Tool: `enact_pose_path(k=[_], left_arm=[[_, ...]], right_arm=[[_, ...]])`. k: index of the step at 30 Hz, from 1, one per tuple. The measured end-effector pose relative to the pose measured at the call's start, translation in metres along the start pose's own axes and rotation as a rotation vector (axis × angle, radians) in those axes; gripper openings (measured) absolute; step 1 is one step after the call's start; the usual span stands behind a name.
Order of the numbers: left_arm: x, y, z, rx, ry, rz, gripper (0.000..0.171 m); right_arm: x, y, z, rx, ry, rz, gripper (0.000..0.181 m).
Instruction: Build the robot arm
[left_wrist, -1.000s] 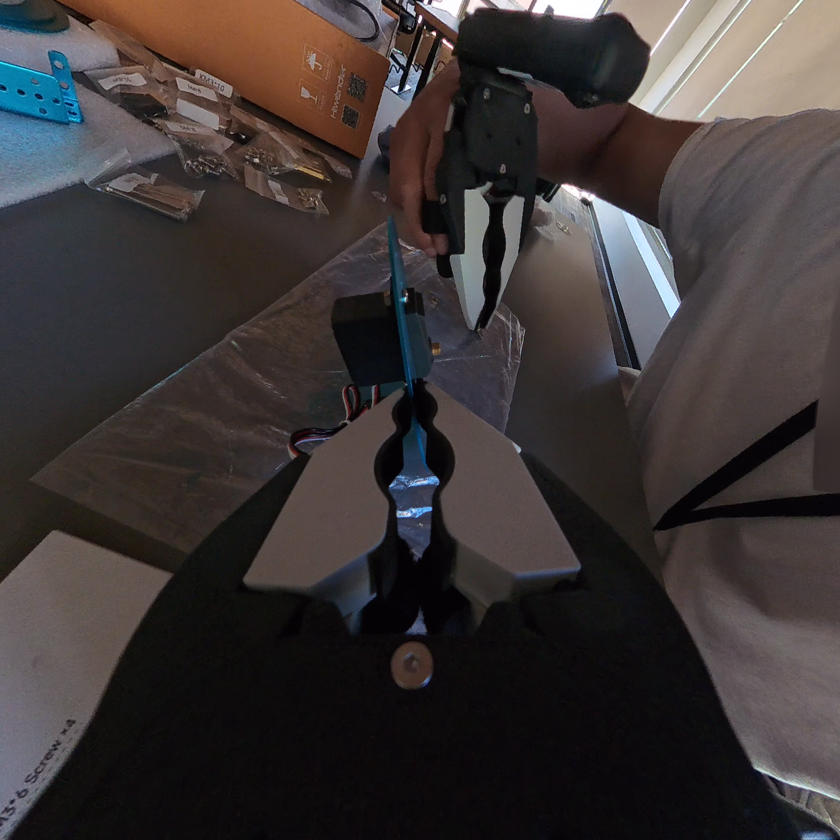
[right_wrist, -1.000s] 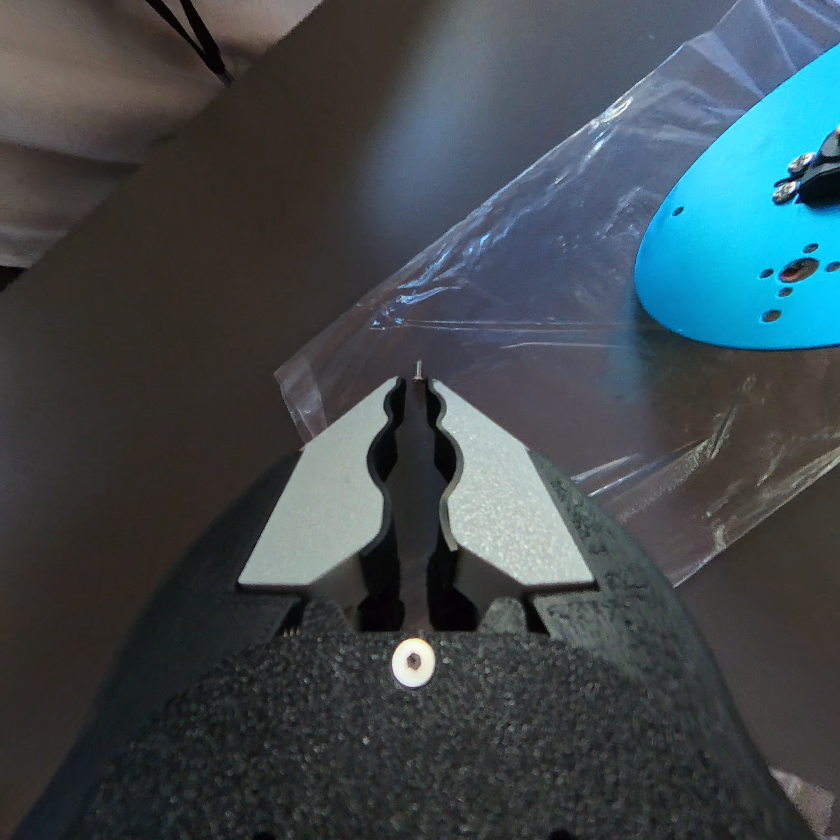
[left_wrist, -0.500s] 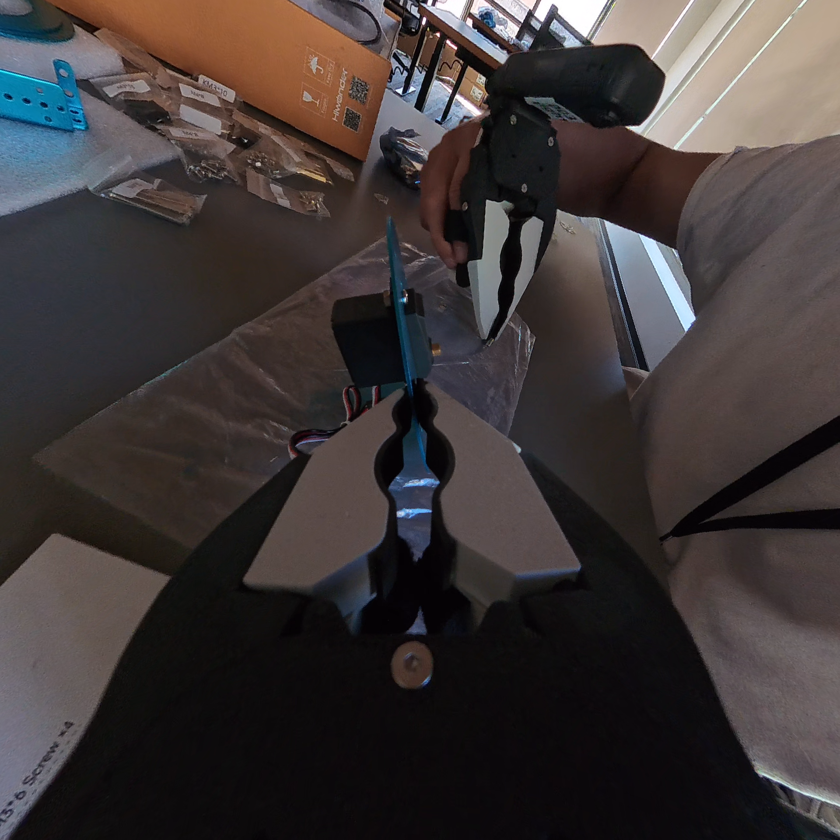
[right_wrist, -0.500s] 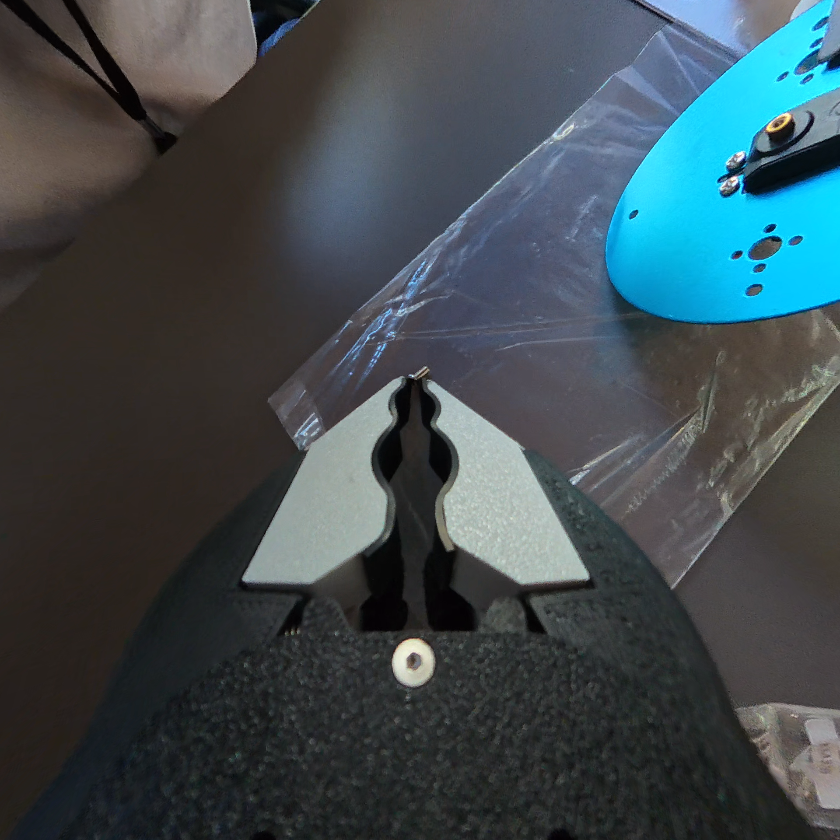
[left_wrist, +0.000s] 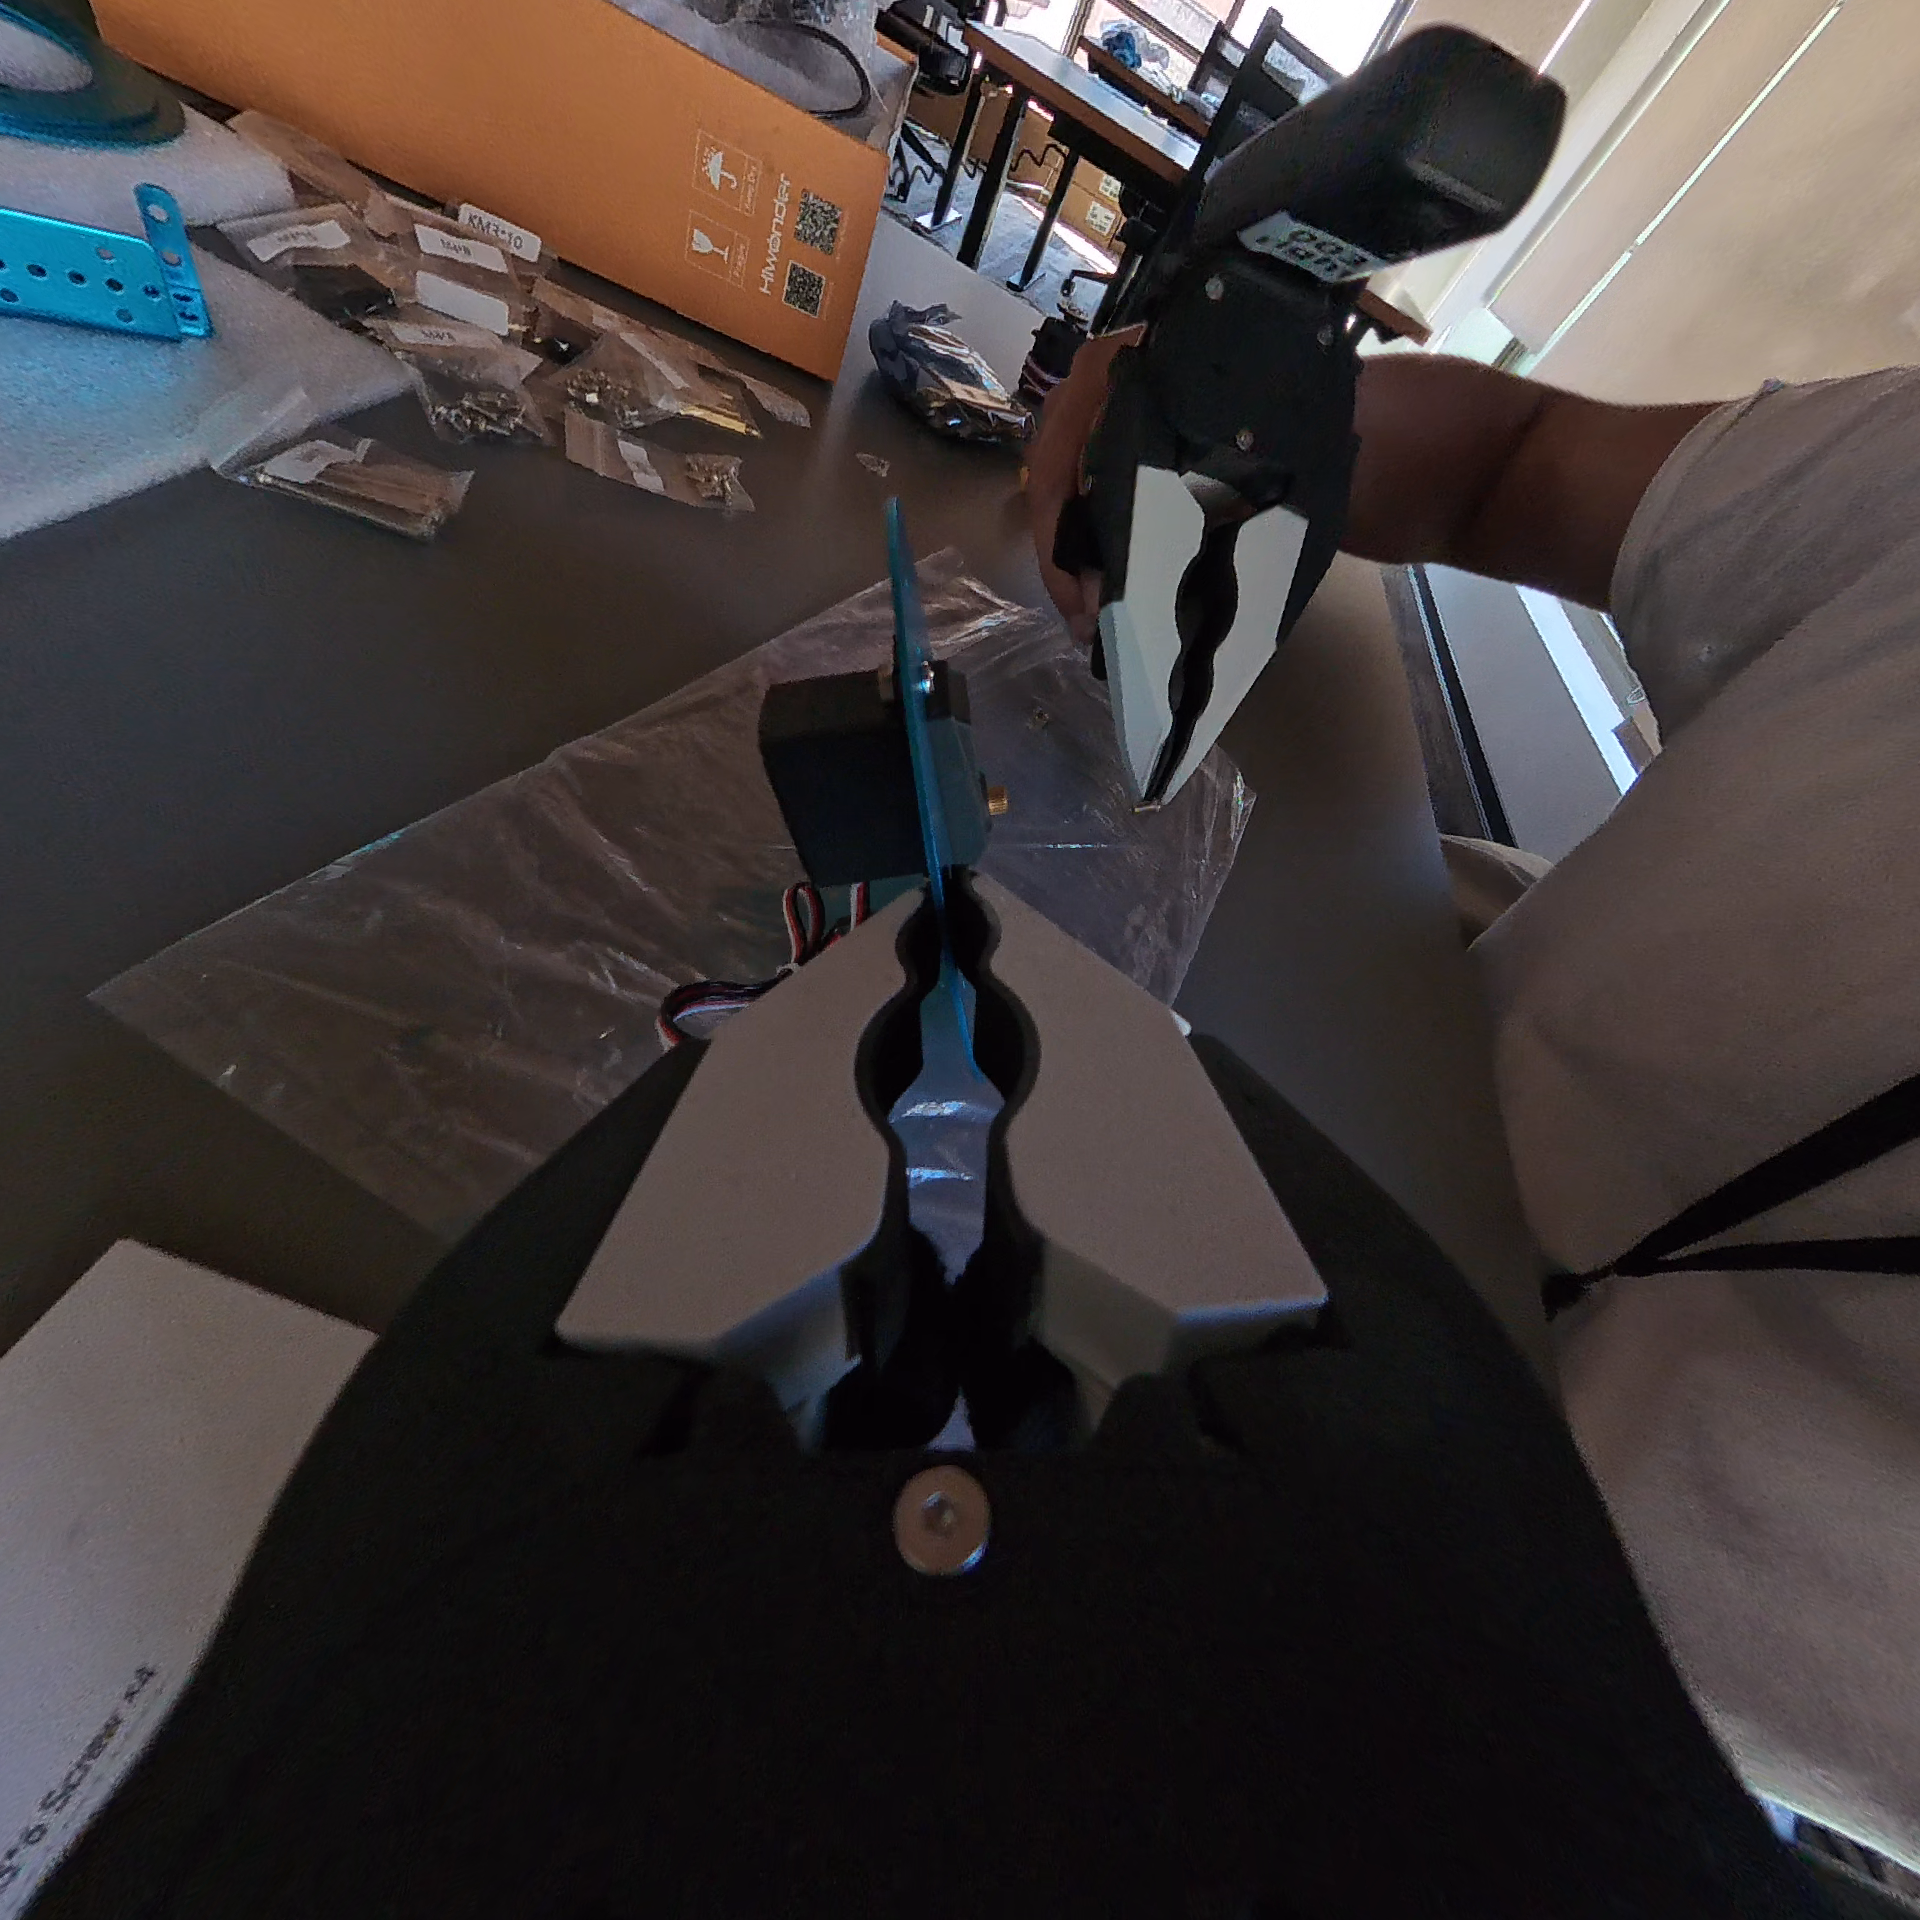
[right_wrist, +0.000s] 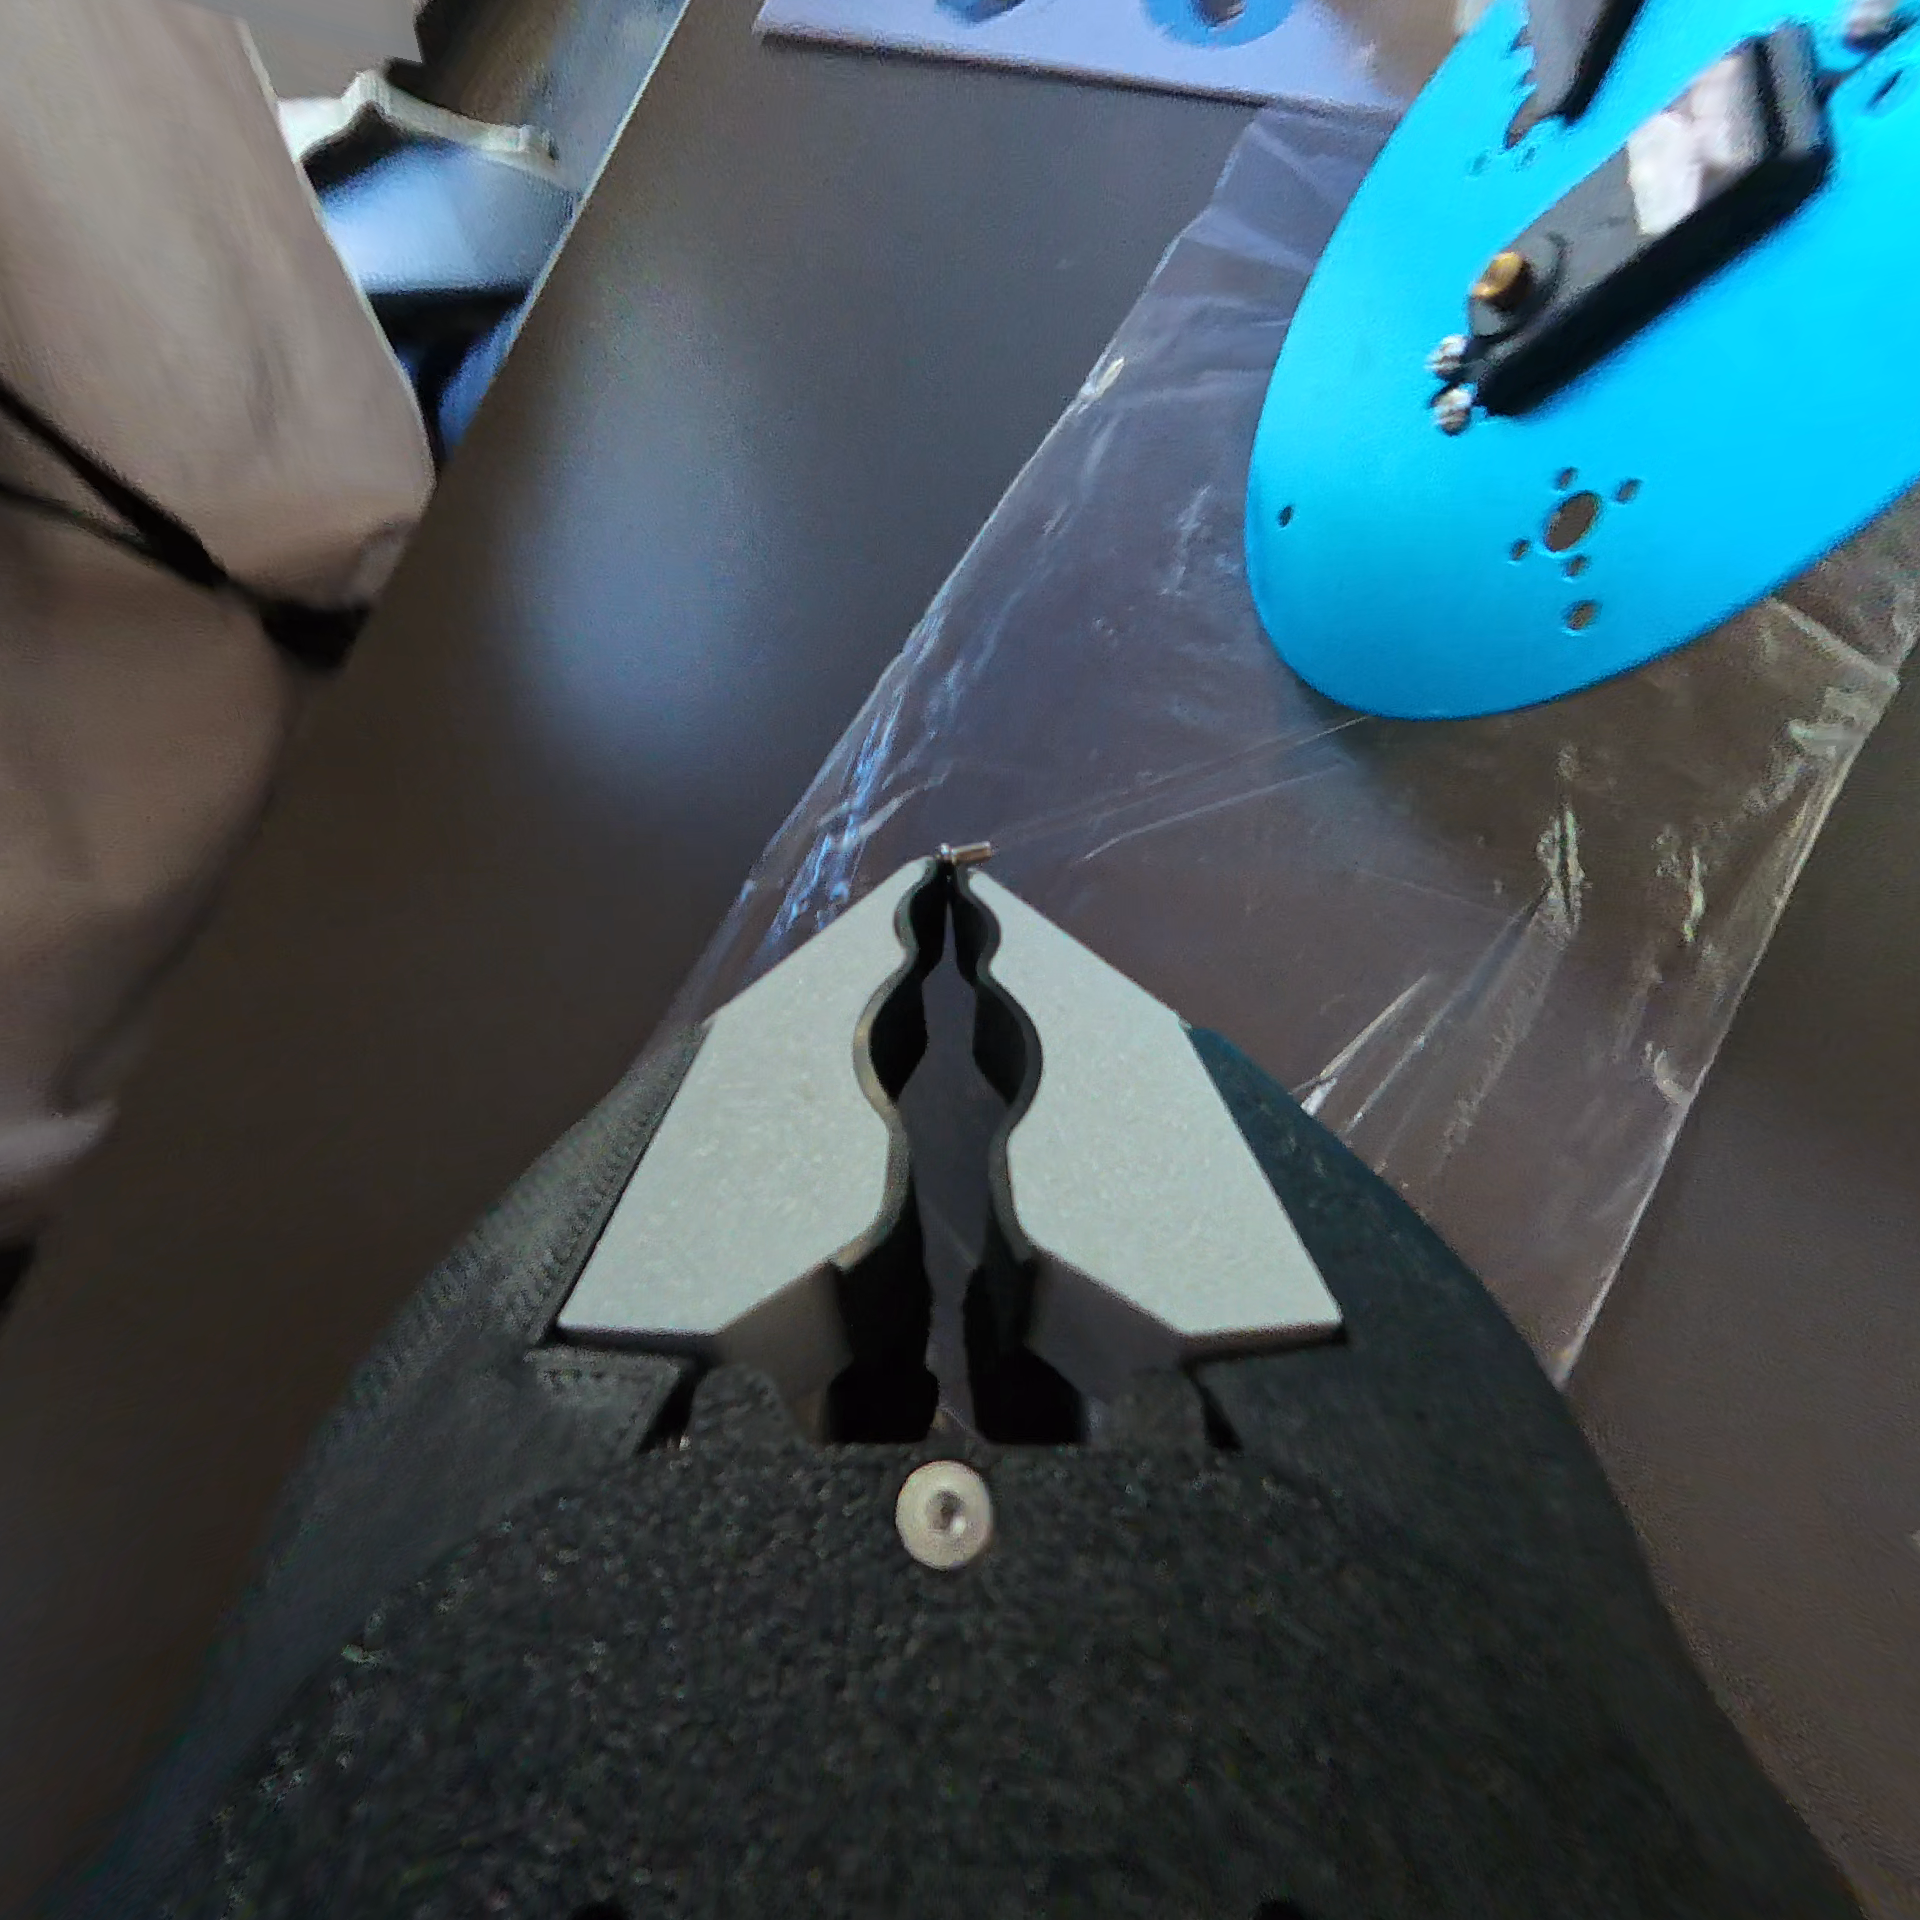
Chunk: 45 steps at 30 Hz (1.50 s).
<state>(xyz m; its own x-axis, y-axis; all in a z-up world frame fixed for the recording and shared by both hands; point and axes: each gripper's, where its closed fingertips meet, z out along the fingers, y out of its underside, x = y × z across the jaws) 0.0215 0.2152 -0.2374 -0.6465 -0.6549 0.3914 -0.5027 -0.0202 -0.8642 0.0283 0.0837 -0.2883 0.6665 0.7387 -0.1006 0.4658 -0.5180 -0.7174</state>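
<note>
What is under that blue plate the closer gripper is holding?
A clear plastic bag lies flat on the dark table beneath the blue plate. A black servo is mounted through the plate. What lies under the bag is hidden.

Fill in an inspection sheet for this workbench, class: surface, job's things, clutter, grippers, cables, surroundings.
Surface: dark table with a clear plastic sheet spread on it.
Job's things: blue plate held on edge, black servo mounted through it; tiny screw.
Clutter: bagged hardware, blue bracket, orange cardboard box, white box.
Grippers: left gripper shut on the plate's edge; right gripper pinching the screw above the sheet.
Cables: servo wires beneath the servo.
Surroundings: more desks, bright windows.
</note>
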Motion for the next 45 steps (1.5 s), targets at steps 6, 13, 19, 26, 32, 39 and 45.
enact_pose_path(k=[6,13,19,26,32,39,45], left_arm=[[0.007,0.000,0.001,-0.016,-0.005,0.067,0.001],[0.018,0.001,0.005,-0.022,-0.007,0.153,0.001],[0.024,0.003,0.009,-0.027,0.006,0.164,0.001],[0.025,0.003,0.009,-0.030,0.005,0.168,0.001],[0.025,0.003,0.009,-0.030,0.008,0.157,0.001],[0.022,0.003,0.009,-0.026,0.005,0.131,0.001],[0.022,0.002,0.009,-0.029,-0.006,0.135,0.001]], right_arm=[[0.012,-0.025,-0.006,0.183,0.065,0.242,0.000],[0.024,-0.070,-0.021,0.423,0.087,0.409,0.000],[0.048,-0.099,-0.017,0.492,0.209,0.348,0.000],[0.062,-0.101,-0.017,0.483,0.287,0.336,0.000],[0.066,-0.102,-0.017,0.477,0.344,0.299,0.000],[0.070,-0.098,-0.016,0.424,0.450,0.235,0.000],[0.071,-0.099,-0.016,0.424,0.461,0.278,0.000]])
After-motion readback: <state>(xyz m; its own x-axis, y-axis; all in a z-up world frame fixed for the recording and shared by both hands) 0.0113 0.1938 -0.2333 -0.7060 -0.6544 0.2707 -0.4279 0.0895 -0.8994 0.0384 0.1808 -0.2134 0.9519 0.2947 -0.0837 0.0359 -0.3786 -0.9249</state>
